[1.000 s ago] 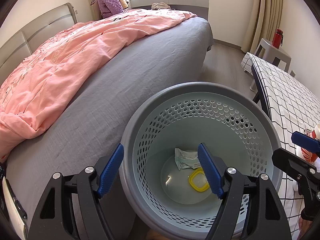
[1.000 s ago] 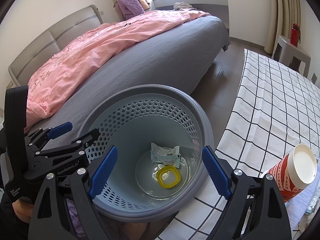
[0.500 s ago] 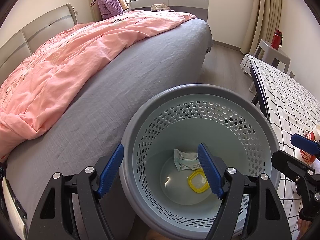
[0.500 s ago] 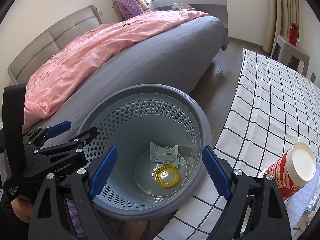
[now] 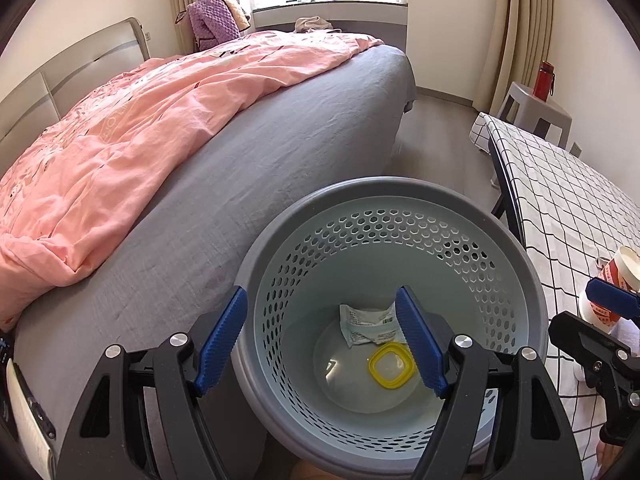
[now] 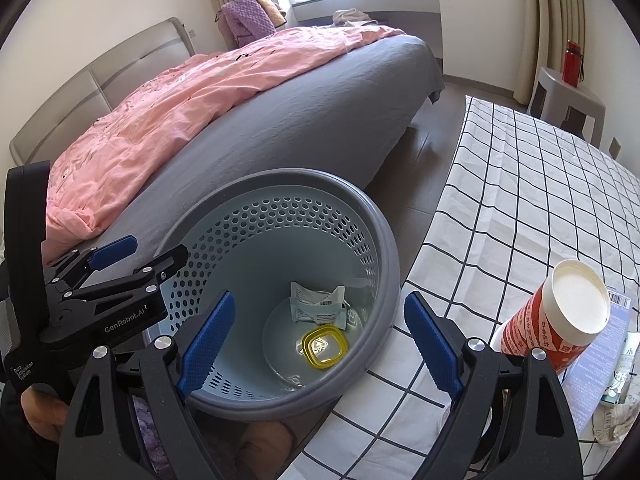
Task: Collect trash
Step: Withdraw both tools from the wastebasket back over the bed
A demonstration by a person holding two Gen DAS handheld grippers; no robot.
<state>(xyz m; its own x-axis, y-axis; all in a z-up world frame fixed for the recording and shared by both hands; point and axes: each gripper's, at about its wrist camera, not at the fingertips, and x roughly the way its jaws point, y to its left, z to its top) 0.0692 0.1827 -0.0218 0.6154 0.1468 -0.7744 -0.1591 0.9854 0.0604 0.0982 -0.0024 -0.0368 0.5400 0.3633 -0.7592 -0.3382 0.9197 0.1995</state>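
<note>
- Both the left gripper [image 5: 322, 340] and the right gripper [image 6: 318, 344] hold their jaws apart and empty, above the perforated grey wastebasket [image 5: 532, 280].
- A crumpled wrapper [image 6: 318, 306] and a yellow lid [image 6: 325, 347] lie at the basket's bottom, below the jaws.
- A red paper cup [image 6: 560, 320] stands on the bench, right of the right jaws, beside more packaging [image 6: 600, 352].
- Probably the cup goes next: close the jaws gently across its body, since it crushes easily.
- A checked cloth [image 6: 520, 200] covers the bench; a grey bed [image 5: 280, 140] with a pink duvet [image 5: 120, 140] lies left.
</note>
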